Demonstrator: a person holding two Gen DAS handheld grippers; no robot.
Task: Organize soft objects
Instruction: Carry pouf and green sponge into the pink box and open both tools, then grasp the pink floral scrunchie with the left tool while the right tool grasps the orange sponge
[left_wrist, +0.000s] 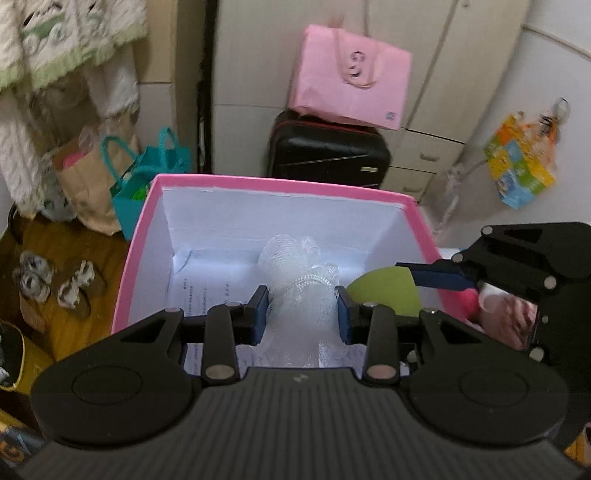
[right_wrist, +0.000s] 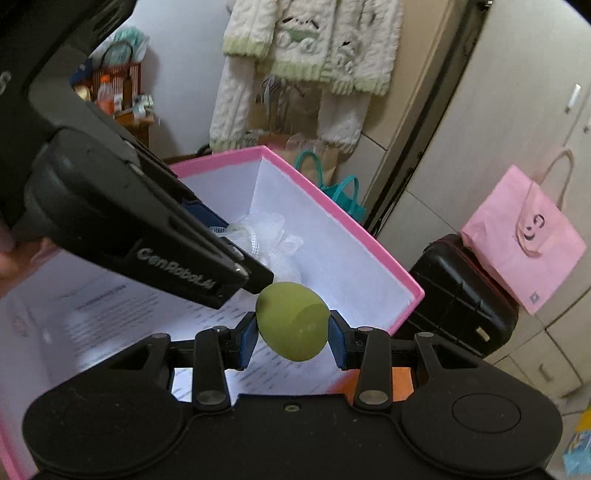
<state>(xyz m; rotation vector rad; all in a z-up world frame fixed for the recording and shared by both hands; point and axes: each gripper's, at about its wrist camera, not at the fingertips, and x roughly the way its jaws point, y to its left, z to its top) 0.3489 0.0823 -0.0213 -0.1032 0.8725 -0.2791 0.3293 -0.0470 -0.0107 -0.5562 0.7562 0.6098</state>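
Note:
My left gripper (left_wrist: 301, 314) is shut on a white mesh bath pouf (left_wrist: 299, 291) and holds it over the open pink box (left_wrist: 136, 236). The box has white inner walls and printed paper on its floor. My right gripper (right_wrist: 291, 334) is shut on an olive-green egg-shaped sponge (right_wrist: 293, 325), held just above the box's near right part. In the right wrist view the left gripper (right_wrist: 236, 236) reaches in from the upper left with the pouf (right_wrist: 273, 240), above the box (right_wrist: 332, 206). In the left wrist view the right gripper (left_wrist: 436, 275) comes in from the right with the green sponge (left_wrist: 388, 291).
A black suitcase (left_wrist: 328, 155) with a pink paper bag (left_wrist: 351, 77) on top stands behind the box. A teal bag (left_wrist: 147, 177) and brown bag sit at the left on the wooden floor. A knit sweater (right_wrist: 314, 40) hangs on the wall. Slippers (left_wrist: 55, 284) lie on the floor.

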